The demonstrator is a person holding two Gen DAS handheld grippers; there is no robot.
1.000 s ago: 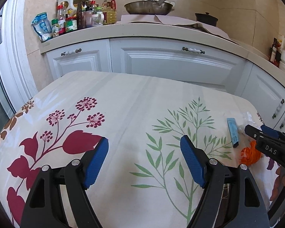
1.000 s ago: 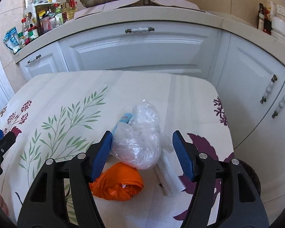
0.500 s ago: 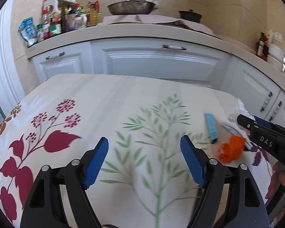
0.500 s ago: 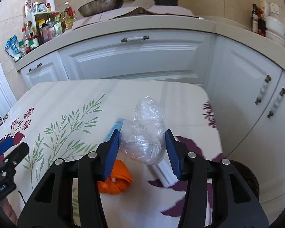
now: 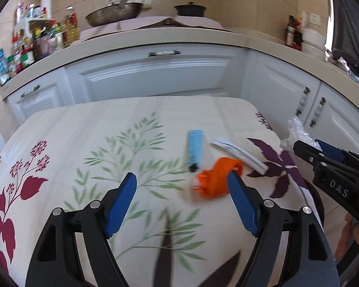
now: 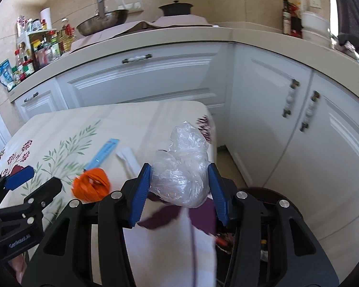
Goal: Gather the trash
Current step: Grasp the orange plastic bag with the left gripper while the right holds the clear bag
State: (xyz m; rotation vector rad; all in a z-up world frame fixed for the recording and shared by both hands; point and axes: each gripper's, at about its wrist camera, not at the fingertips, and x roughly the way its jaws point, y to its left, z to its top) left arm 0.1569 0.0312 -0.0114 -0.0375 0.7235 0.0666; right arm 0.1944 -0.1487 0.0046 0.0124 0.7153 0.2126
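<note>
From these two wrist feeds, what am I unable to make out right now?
- Trash bin: right wrist view, mostly hidden behind the right gripper and tablecloth; contents unreadable.
- Clear plastic bag: crumpled, contents indiscernible.
- Orange wad: left wrist view, motion-blurred, partly behind a finger of the left gripper.
- Blue packet: print blurred.

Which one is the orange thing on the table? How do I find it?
Look at the flowery tablecloth, near its right edge. The crumpled orange wrapper lies just below a flat blue packet and white packet; it alone is bright orange and scrunched.
</note>
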